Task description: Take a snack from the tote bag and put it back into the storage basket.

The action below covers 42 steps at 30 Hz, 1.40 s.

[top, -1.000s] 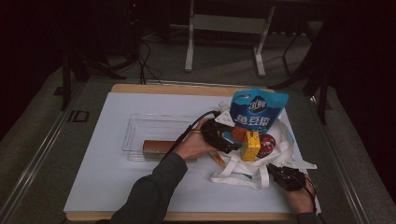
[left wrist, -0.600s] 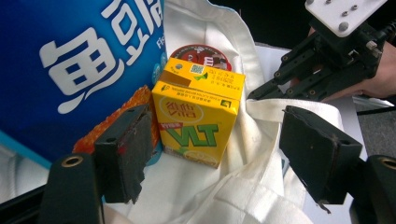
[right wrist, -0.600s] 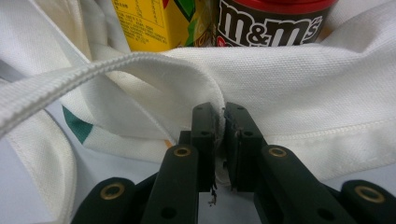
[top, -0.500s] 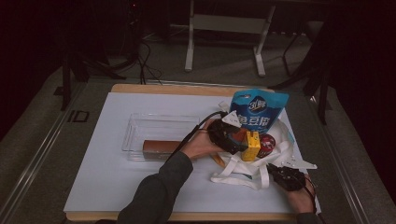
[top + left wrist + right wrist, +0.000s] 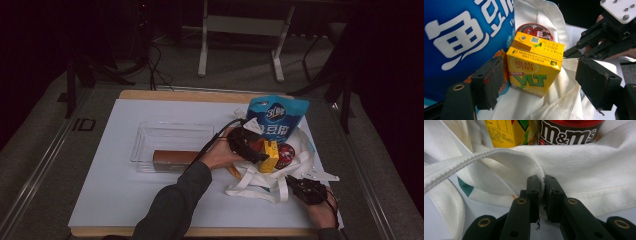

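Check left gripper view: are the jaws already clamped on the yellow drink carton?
No. The left gripper stands open, its pads clear of the yellow drink carton on both sides.

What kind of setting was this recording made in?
Probably a lab or studio recording station, not a home: a white-topped table on a dim grey floor, cables trailing behind it, and a bare metal stand beyond.

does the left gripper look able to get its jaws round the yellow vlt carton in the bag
Probably yes. The left gripper has its jaws open on either side of the yellow VLT carton, wider than it, with nothing between. The blue snack bag crowds one jaw, and the right gripper pinches the white tote bag.
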Each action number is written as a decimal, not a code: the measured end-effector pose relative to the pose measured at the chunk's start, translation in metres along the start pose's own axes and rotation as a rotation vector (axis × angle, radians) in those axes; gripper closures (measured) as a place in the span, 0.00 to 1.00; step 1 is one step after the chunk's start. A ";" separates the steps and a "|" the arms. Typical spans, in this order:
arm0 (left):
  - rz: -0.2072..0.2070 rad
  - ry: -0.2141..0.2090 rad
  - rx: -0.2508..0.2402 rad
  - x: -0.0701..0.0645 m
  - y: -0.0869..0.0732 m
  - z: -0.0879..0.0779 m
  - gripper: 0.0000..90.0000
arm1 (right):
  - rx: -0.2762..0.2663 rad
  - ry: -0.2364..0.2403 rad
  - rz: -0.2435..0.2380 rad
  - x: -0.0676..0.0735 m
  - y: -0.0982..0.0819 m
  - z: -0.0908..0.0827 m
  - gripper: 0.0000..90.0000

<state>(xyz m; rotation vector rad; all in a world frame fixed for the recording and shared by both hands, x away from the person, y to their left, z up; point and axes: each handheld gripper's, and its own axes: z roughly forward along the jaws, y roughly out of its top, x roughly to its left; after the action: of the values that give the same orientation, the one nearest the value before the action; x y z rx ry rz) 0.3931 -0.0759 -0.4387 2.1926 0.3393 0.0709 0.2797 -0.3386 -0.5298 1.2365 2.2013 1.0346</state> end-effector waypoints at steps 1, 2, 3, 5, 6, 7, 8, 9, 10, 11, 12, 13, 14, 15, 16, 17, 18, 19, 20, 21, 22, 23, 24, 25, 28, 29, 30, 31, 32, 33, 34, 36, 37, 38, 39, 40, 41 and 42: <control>0.001 -0.008 -0.003 0.000 0.001 0.001 0.25 | 0.000 0.000 0.000 0.000 0.000 0.000 0.92; 0.004 -0.008 -0.005 0.000 0.002 0.002 0.24 | 0.001 0.000 0.000 0.000 0.000 0.000 0.92; 0.004 -0.008 -0.006 0.000 0.003 0.003 0.24 | 0.001 0.000 0.000 0.000 0.000 0.000 0.92; 0.013 -0.008 -0.007 -0.001 0.005 0.005 0.23 | 0.001 0.000 0.000 0.000 0.000 0.000 0.92; 0.016 -0.002 -0.005 -0.001 0.006 0.007 0.23 | 0.002 0.001 0.001 0.000 0.000 0.000 0.92; 0.020 -0.004 0.002 -0.001 0.007 0.008 0.22 | 0.002 0.002 0.000 0.000 0.000 0.000 0.92; 0.027 0.001 0.013 -0.001 0.009 0.010 0.21 | 0.002 0.002 0.000 0.000 0.000 0.000 0.92; 0.032 0.005 0.014 -0.001 0.009 0.011 0.21 | 0.002 0.002 0.000 0.000 0.000 0.000 0.92; 0.028 -0.002 0.010 0.000 0.010 0.012 0.22 | 0.002 0.002 0.000 0.000 0.000 0.000 0.92; 0.029 -0.002 0.010 0.001 0.010 0.013 0.21 | 0.002 0.003 0.000 0.000 0.000 0.000 0.92; 0.032 0.000 0.009 0.002 0.011 0.014 0.21 | 0.002 0.003 0.000 0.000 0.000 0.000 0.92; 0.026 -0.008 0.004 0.003 0.010 0.015 0.21 | 0.002 0.003 0.000 0.000 0.000 0.000 0.92; 0.021 -0.005 0.004 0.004 0.010 0.016 0.20 | 0.003 0.003 0.001 0.000 0.000 0.000 0.92; 0.018 0.006 0.005 0.005 0.011 0.017 0.19 | 0.003 0.003 0.001 0.000 0.000 0.000 0.92; 0.010 -0.001 0.002 0.006 0.011 0.018 0.19 | 0.003 0.003 0.001 0.000 0.000 0.000 0.92; 0.010 -0.005 0.002 0.007 0.011 0.019 0.19 | 0.003 0.002 0.000 0.000 0.000 0.000 0.92; 0.007 -0.006 -0.003 0.007 0.011 0.020 0.18 | 0.004 0.002 0.001 0.000 0.000 0.000 0.92; 0.006 -0.013 -0.003 0.007 0.012 0.021 0.18 | 0.005 0.002 0.001 0.000 0.001 0.000 0.92; 0.009 -0.008 0.000 0.007 0.013 0.022 0.18 | 0.006 0.002 0.001 0.000 0.001 0.000 0.92; 0.019 -0.014 0.006 0.007 0.014 0.024 0.18 | 0.004 0.002 0.002 0.000 0.001 0.000 0.92; 0.019 -0.014 0.006 0.007 0.014 0.024 0.18 | 0.004 0.002 0.002 0.000 0.001 0.000 0.92; 0.024 -0.016 0.005 0.006 0.015 0.026 0.18 | 0.004 0.002 0.002 0.000 0.001 0.000 0.92; 0.031 -0.018 0.008 0.006 0.016 0.027 0.18 | 0.004 0.002 0.002 0.000 0.001 0.000 0.92; 0.036 -0.022 0.012 0.006 0.017 0.029 0.18 | 0.004 0.002 0.001 0.000 0.001 0.000 0.92; 0.049 -0.034 0.022 0.005 0.018 0.035 0.18 | 0.004 0.002 0.003 0.000 0.001 0.000 0.92; 0.053 -0.032 0.025 0.005 0.018 0.036 0.18 | 0.004 0.002 0.003 0.000 0.001 0.000 0.92; 0.054 -0.033 0.023 0.006 0.018 0.037 0.18 | 0.004 0.002 0.002 0.000 0.001 0.000 0.92; 0.054 -0.041 0.021 0.006 0.018 0.038 0.19 | 0.004 0.002 0.002 0.000 0.001 0.000 0.92; 0.058 -0.048 0.023 0.007 0.017 0.039 0.19 | 0.004 0.002 0.001 0.000 0.001 0.000 0.92; 0.059 -0.054 0.026 0.007 0.016 0.040 0.19 | 0.004 0.003 0.002 0.000 0.001 0.000 0.92; 0.063 -0.056 0.035 0.007 0.016 0.041 0.19 | 0.004 0.003 0.002 0.000 0.001 0.000 0.92; 0.077 -0.055 0.055 0.006 0.014 0.044 0.19 | 0.005 0.002 0.002 0.000 0.001 0.000 0.92; 0.087 -0.048 0.062 0.005 0.014 0.045 0.19 | 0.005 0.002 0.002 0.000 0.001 0.000 0.92; 0.090 -0.046 0.066 0.004 0.013 0.046 0.19 | 0.004 0.002 0.003 0.000 0.001 0.000 0.92; 0.093 -0.047 0.068 0.004 0.013 0.047 0.19 | 0.004 0.002 0.003 0.000 0.001 0.000 0.92; 0.097 -0.045 0.071 0.005 0.012 0.048 0.20 | 0.004 0.002 0.003 0.000 0.001 0.000 0.92; 0.097 -0.045 0.071 0.005 0.012 0.048 0.21 | 0.004 0.002 0.003 0.000 0.001 0.000 0.92; 0.099 -0.045 0.074 0.005 0.012 0.049 0.21 | 0.003 0.003 0.003 0.000 0.001 0.000 0.92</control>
<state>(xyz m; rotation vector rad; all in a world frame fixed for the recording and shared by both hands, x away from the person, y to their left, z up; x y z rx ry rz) 0.4085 -0.1190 -0.4590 2.2804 0.2114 0.0646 0.2802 -0.3384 -0.5294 1.2408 2.2043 1.0352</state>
